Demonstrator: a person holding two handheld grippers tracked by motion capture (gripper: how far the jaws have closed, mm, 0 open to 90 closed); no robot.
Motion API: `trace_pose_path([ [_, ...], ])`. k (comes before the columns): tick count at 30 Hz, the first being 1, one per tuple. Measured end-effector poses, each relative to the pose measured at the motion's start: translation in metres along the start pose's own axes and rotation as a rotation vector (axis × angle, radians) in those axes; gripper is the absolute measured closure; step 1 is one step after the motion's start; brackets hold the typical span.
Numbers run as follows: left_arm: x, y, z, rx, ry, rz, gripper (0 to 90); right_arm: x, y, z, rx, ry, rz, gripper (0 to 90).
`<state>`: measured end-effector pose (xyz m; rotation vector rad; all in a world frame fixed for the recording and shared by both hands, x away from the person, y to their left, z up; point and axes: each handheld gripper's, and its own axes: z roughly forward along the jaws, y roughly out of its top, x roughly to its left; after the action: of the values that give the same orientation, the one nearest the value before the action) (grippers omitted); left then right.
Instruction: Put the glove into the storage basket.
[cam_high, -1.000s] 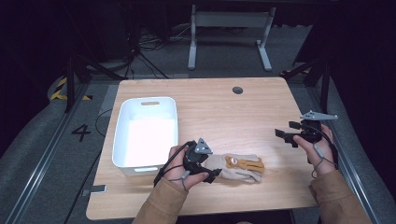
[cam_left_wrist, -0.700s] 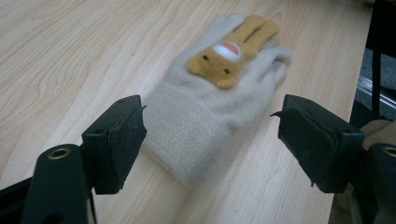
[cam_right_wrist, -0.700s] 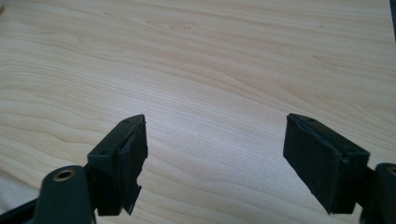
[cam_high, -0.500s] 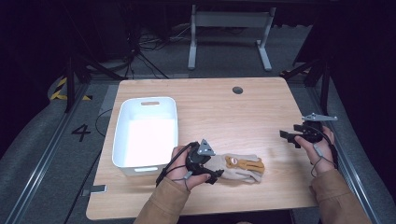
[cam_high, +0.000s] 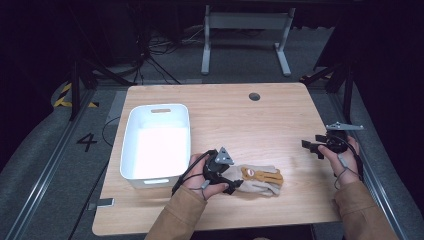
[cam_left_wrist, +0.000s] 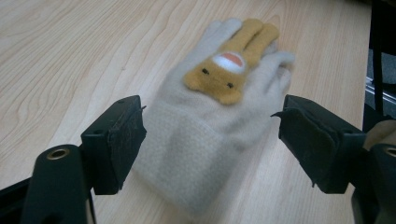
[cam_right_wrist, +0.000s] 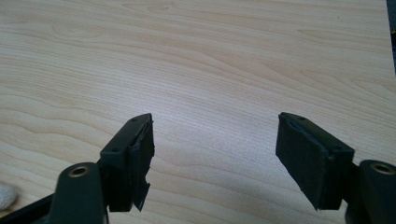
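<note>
Lying flat on the wooden worktop (cam_high: 280, 125), low and centre in the high view: a beige knitted glove (cam_high: 260, 181), fingers pointing toward the right of the frame, with a brown animal-face patch (cam_high: 248, 173) on its back. In the left gripper view, seen as a pale glove (cam_left_wrist: 210, 121) running from lower centre up to upper centre, patch (cam_left_wrist: 224, 74) near the fingers.

Set over the cuff end of the glove, at lower centre of the high view: the left hand-held gripper (cam_high: 231, 181), gripped by the left hand (cam_high: 200, 175). Jaws spread wide, one on either side of the cuff in the left gripper view (cam_left_wrist: 210, 149), pads clear of the knit with bare gaps on both sides; nothing pinched.

At the right edge of the worktop, right of centre in the high view, well apart from the glove: the right hand-held gripper (cam_high: 311, 147), pointing toward the left of the frame, held in the right hand (cam_high: 342, 150). Jaws wide apart though just narrowed slightly, nothing between them but wood grain in the right gripper view (cam_right_wrist: 215, 154).

On the left part of the worktop, left of centre in the high view: a white bin (cam_high: 131, 150), near the left hand.
</note>
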<state>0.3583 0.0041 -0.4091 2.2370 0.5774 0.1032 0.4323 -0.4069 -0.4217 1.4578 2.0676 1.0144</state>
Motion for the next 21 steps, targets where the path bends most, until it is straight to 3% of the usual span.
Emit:
trace_pose_path([
  [10, 0.009, 0.003, 0.023, 0.009, -0.026, 0.019, 21.4, 0.002, 0.001, 0.0, 0.002, 0.022, -0.009, 28.2],
  [21, 0.014, 0.001, 0.044, 0.057, -0.07, 0.037, 21.2, 0.003, 0.001, 0.001, 0.007, 0.029, -0.015, 28.5],
])
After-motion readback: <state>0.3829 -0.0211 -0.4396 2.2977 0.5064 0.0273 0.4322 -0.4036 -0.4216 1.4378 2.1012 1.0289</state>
